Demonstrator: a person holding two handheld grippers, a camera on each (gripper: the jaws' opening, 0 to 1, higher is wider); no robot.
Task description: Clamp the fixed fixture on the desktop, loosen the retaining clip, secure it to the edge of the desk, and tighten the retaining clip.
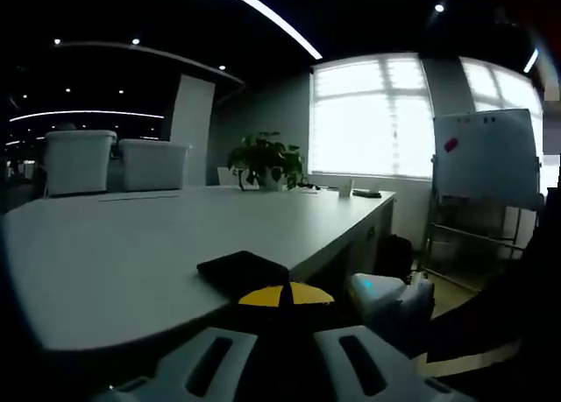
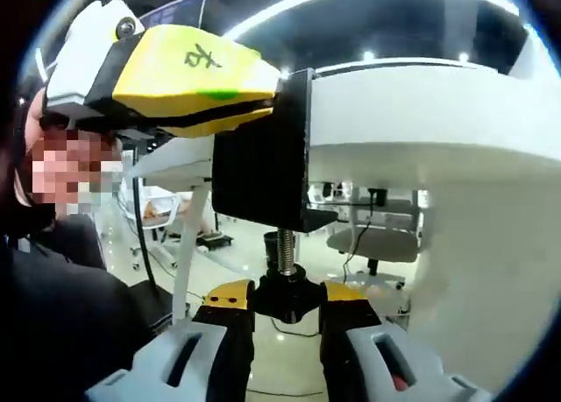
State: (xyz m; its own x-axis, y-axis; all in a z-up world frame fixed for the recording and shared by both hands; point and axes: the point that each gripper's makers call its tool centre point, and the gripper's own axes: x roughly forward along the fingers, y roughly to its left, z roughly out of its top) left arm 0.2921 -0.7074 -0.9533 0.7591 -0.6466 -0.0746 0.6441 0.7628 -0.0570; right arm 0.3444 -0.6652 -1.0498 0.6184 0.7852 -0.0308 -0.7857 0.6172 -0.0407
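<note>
Holding the black clamp [image 2: 263, 170] in place on the edge of the white surface [image 2: 421, 113], the left gripper [image 2: 166, 78] has its yellow fingers [image 2: 197, 74] pinching the top part of the clamp from the side. In the left gripper view, the flat black top of the clamp [image 1: 241, 272] lies on the surface [image 1: 131, 253] right at its rim, just ahead of the left gripper [image 1: 285, 332], whose yellow tips touch it.

The clamp hangs over the rim like a hook. Its screw [image 2: 285, 244] points straight down under the surface, so the long way of the screw runs up and down. The black knob [image 2: 289, 292] sits at the bottom of that screw.

The right gripper [image 2: 289, 310] is right below, and its fingers are closed around the knob, one on each side. This hand is the one nearest the knob.

My guess is that the next job is turning the knob to make the clamp bite tight. For that, the right fingers should stay in line with the screw and twist around it, while the left ones keep the clamp from slipping off the rim.
</note>
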